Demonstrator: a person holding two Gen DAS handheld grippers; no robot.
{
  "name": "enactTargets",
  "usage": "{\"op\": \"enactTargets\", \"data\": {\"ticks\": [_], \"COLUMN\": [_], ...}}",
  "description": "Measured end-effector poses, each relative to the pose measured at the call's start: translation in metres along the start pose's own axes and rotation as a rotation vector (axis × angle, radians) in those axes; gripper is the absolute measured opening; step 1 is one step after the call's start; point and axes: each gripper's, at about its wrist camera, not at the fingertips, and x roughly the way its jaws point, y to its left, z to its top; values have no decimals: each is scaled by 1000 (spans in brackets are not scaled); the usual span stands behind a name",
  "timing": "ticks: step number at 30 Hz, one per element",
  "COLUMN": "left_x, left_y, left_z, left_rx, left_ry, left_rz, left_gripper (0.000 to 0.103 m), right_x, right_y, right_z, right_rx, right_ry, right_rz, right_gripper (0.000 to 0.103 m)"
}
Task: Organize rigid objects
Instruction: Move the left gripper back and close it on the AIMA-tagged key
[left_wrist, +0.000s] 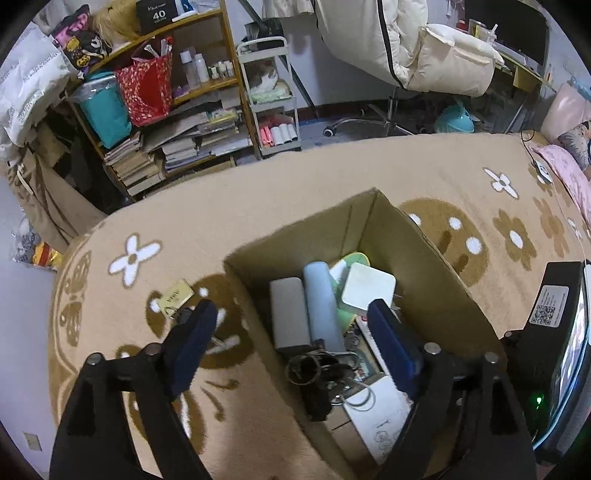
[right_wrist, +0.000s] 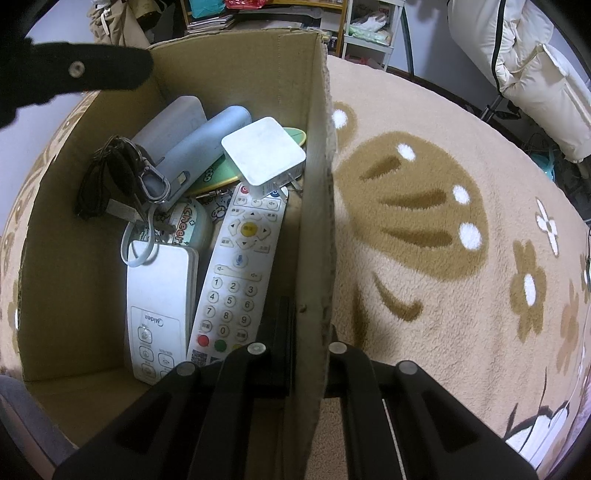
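A cardboard box (left_wrist: 424, 254) stands open on a tan flower-pattern blanket (left_wrist: 295, 184). Inside lie a white square charger (right_wrist: 264, 151), a white TV remote (right_wrist: 236, 273), a Midea remote (right_wrist: 159, 314), a pale blue case (right_wrist: 207, 144), a grey power bank (right_wrist: 170, 122) and a bunch of keys (right_wrist: 122, 166). My left gripper (left_wrist: 291, 332) is open, straddling the box's left wall with nothing between its fingers. A brass padlock (left_wrist: 177, 295) lies on the blanket just beyond its left fingertip. My right gripper (right_wrist: 310, 332) is shut on the box's right wall (right_wrist: 314, 221).
Beyond the blanket's far edge stand a wooden shelf (left_wrist: 166, 92) full of books and bags, a white trolley (left_wrist: 273, 99) and a cream padded chair (left_wrist: 424, 48). Pink bedding (left_wrist: 569, 147) lies at the right. Bare blanket stretches right of the box (right_wrist: 461, 258).
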Motion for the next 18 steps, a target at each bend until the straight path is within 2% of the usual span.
{"op": "enactTargets", "data": {"ticks": [2, 10, 13, 18], "left_x": [-4, 1, 7, 30], "left_y": [9, 65, 89, 120], "left_z": [2, 8, 6, 0], "left_rx": [-23, -173, -270, -367], "left_ry": [-18, -43, -78, -59], "left_rz": [3, 33, 99, 118], "left_gripper": [97, 98, 98, 98], "right_x": [0, -1, 0, -1], "right_y": [0, 0, -1, -1], "right_z": [0, -1, -1, -1], "right_rx": [1, -1, 2, 1], "right_ry": [0, 1, 2, 2], "right_rz": [1, 0, 5, 1], "right_gripper": [7, 6, 6, 6]}}
